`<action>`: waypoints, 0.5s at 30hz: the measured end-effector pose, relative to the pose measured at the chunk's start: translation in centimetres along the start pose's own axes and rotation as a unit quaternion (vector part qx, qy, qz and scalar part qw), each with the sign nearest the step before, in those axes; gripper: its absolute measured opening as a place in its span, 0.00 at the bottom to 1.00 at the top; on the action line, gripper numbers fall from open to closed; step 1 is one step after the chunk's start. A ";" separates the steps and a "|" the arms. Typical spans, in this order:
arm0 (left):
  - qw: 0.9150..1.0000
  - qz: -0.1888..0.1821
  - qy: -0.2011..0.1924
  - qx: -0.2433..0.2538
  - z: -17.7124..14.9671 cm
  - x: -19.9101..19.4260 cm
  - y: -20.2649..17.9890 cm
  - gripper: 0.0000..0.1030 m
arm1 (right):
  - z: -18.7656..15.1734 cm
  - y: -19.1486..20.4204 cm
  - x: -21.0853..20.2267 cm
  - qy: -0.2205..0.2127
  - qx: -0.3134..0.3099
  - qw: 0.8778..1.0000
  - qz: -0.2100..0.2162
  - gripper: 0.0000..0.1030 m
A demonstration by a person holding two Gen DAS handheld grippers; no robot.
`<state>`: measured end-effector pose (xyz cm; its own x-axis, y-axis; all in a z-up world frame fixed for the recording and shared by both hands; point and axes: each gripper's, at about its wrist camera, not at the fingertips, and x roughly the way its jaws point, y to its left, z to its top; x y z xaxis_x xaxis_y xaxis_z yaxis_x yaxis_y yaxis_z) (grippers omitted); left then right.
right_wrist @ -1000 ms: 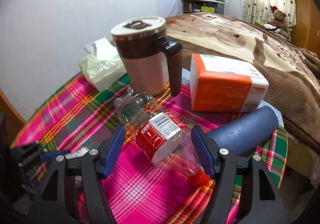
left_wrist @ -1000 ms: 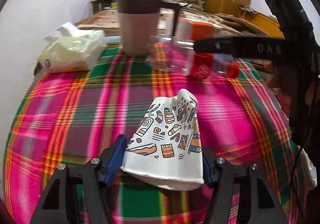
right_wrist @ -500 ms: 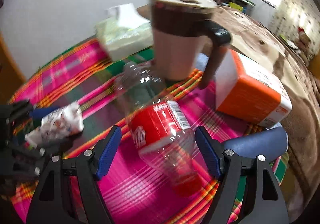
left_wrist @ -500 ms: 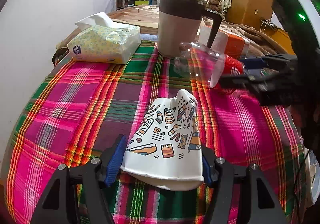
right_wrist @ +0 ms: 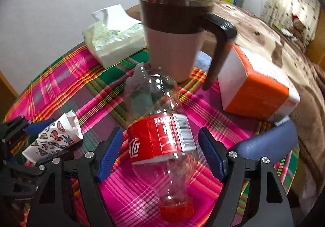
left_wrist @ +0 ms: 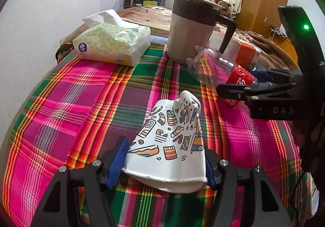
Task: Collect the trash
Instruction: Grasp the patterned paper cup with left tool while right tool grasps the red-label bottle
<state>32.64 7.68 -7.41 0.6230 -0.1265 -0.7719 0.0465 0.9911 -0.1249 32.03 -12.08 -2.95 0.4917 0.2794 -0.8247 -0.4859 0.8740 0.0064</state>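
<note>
Pinching the crumpled paper cup (left_wrist: 170, 145), the left gripper (left_wrist: 162, 163) stays beside the right gripper (right_wrist: 160, 156), whose spread jaws straddle the plastic bottle (right_wrist: 158, 131).

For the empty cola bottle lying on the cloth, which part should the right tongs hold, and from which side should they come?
Probably the red-label section of the cola bottle. It lies on its side with its cap toward the camera, and the right tongs already straddle that band, open. Closing across the width there, from above the cap end, suits the round, even body; the clear shoulder looks dented and the neck narrows.
</note>
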 end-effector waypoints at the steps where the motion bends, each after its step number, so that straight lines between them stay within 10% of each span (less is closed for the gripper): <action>1: 1.000 0.000 0.000 0.000 -0.1 0.0 0.0 0.63 | -0.1 -0.2 0.0 0.003 0.009 1.000 0.000 0.75; 15: 1.000 0.000 -0.018 0.007 -0.3 -2.0 -1.1 0.55 | -2.4 0.8 -2.0 -0.038 0.069 0.997 0.002 0.68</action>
<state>31.15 6.79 -5.93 0.6508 -0.1244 -0.7490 0.0572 0.9917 -0.1150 28.99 -12.91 -2.66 0.5466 0.3072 -0.7790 -0.3859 0.9180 0.0912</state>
